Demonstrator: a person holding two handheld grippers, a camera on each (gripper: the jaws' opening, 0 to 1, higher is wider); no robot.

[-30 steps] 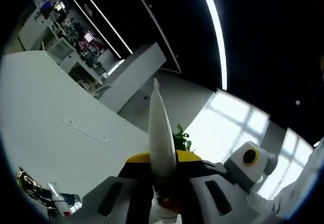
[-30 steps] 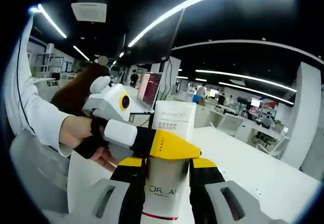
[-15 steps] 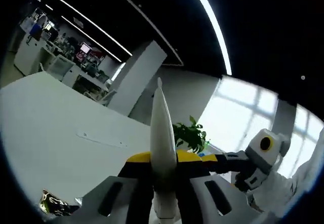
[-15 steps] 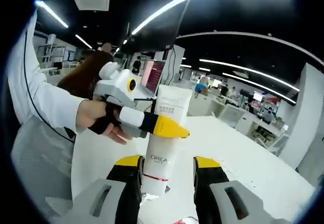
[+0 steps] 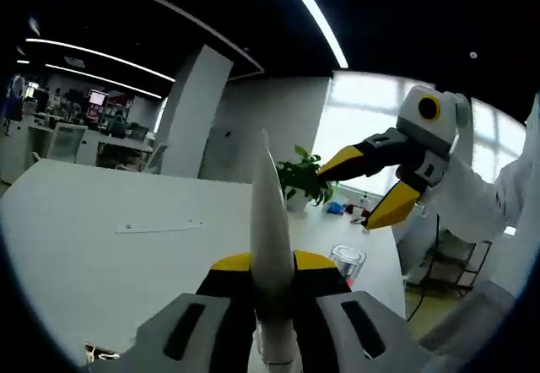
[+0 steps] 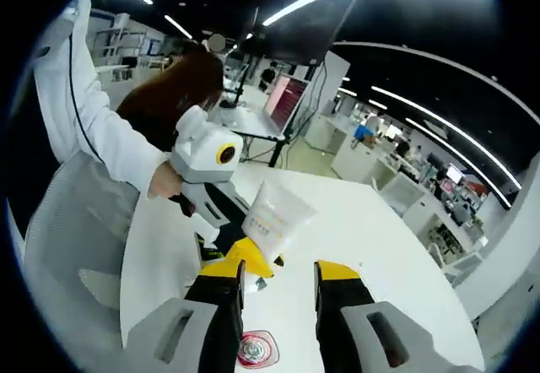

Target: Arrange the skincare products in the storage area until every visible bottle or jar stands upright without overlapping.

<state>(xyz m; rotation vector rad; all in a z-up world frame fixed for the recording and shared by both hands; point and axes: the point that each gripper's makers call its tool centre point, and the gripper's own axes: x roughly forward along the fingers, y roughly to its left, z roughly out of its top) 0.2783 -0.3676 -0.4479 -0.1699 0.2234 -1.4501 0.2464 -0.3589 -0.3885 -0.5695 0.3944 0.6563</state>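
Note:
A white L'Oreal tube [image 5: 271, 221] stands edge-on between the jaws of my left gripper [image 5: 272, 265], which is shut on it. In the right gripper view the same tube [image 6: 275, 216] tilts to the right above the white table [image 6: 337, 229], held low down by the left gripper [image 6: 251, 253]. My right gripper [image 6: 279, 277] is open with nothing between its yellow fingertips, a short way back from the tube. In the left gripper view it hangs open in the air at the upper right [image 5: 350, 196].
A round jar lid with a red ring [image 6: 253, 348] lies on the table just under my right gripper. A clear glass [image 5: 347, 260] and a potted plant [image 5: 302, 179] stand near the table's far edge. A grey mesh chair [image 6: 72, 246] and a person's white sleeve [image 6: 101, 128] are at the left.
My right gripper has let go of the tube, opened and pulled back from it. The left gripper keeps the tube, now tilted. Both views have swung.

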